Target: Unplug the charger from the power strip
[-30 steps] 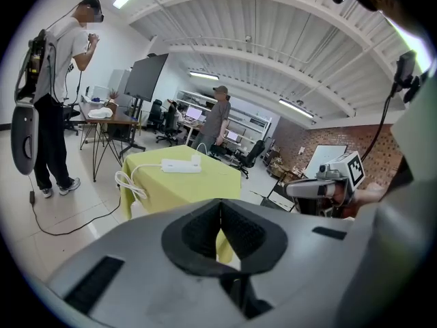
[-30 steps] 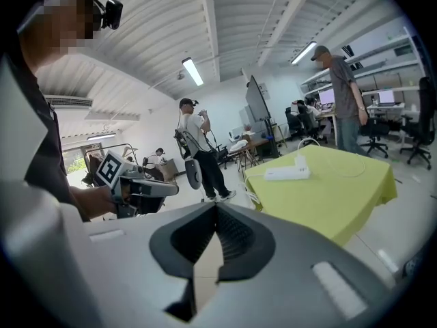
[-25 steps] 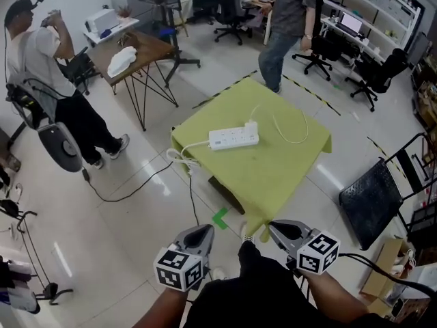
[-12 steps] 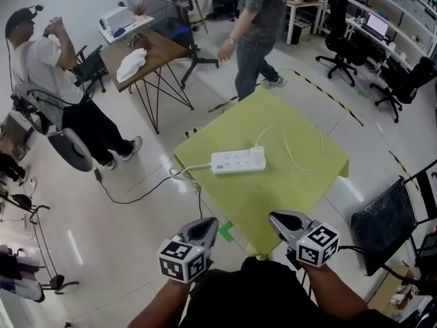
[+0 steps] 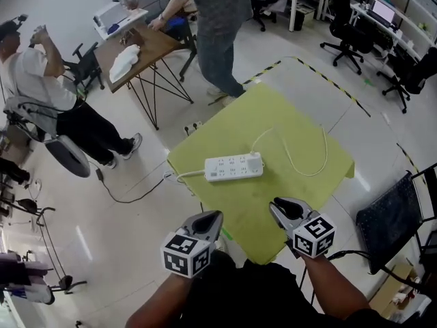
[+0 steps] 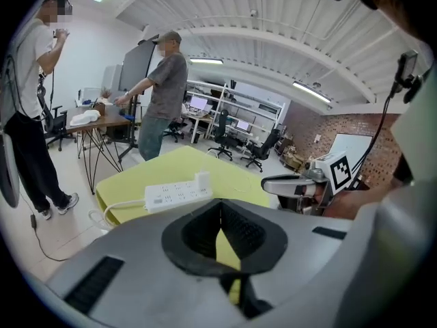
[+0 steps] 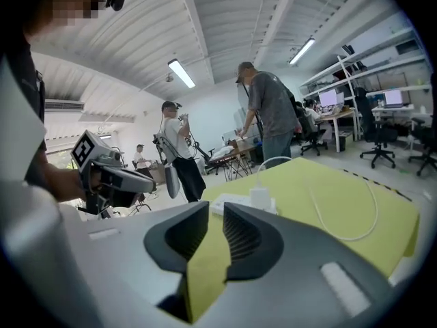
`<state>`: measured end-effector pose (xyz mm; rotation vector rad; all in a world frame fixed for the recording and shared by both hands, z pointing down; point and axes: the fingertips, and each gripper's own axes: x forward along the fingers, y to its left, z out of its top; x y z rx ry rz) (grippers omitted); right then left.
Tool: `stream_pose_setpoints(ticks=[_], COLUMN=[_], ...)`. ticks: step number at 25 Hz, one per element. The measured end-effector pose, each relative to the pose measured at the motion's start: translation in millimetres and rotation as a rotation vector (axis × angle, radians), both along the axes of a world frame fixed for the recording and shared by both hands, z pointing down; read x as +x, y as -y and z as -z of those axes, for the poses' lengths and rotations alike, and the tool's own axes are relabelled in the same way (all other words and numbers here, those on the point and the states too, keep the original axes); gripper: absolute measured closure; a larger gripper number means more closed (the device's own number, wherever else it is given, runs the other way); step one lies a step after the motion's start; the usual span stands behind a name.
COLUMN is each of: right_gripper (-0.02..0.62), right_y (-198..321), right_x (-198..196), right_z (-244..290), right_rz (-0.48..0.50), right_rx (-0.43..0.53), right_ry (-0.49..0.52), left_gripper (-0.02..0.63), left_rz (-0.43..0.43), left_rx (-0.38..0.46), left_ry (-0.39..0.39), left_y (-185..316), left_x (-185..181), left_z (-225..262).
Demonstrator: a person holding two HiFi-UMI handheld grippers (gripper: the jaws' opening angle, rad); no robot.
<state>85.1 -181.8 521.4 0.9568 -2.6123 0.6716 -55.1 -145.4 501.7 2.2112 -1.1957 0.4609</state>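
A white power strip (image 5: 233, 167) lies on the yellow-green table (image 5: 287, 108). A white charger (image 5: 255, 158) is plugged in at the strip's right end, and its thin cable (image 5: 323, 157) loops away to the right. Both grippers hover over the table's near corner, short of the strip. My left gripper (image 5: 210, 219) has its tips touching and holds nothing. My right gripper (image 5: 278, 206) shows a narrow gap and its jaws are opening with nothing between them. The strip (image 6: 176, 192) and charger (image 6: 203, 179) lie ahead in the left gripper view. In the right gripper view the charger (image 7: 259, 198) stands just beyond the jaws.
A person (image 5: 218, 26) walks past the table's far side. Another person (image 5: 48, 94) sits at the left by a wooden table (image 5: 140, 46). The strip's own cord (image 5: 184, 175) drops off the left edge to the floor. A black folding chair (image 5: 399, 217) stands at the right.
Both grippers have advanced from the floor to over the table's near corner, and the table looks closer. The walking person has moved left along the far side.
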Motion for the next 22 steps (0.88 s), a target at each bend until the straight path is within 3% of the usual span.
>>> stream_pose_setpoints(ticks=[8,14,22], right_gripper=[0.346,0.296,0.278], right_y=[76,127,161], right_x=[-28,-42,-52], right_z=[-54,-106,-131], right_rz=[-0.116,-0.254,-0.298], right_rx=[0.027,0.008,0.006], right_ry=[-0.209,-0.282,-0.369], left_gripper=[0.598,0.598,0.598], left_rz=[-0.078,-0.133,-0.109], left_rx=[-0.043,-0.043,-0.088], left_ry=[-0.022,-0.024,-0.020], left_y=[24,31,31], left_x=[-21,-45,-84], left_z=[-16,-18,-33])
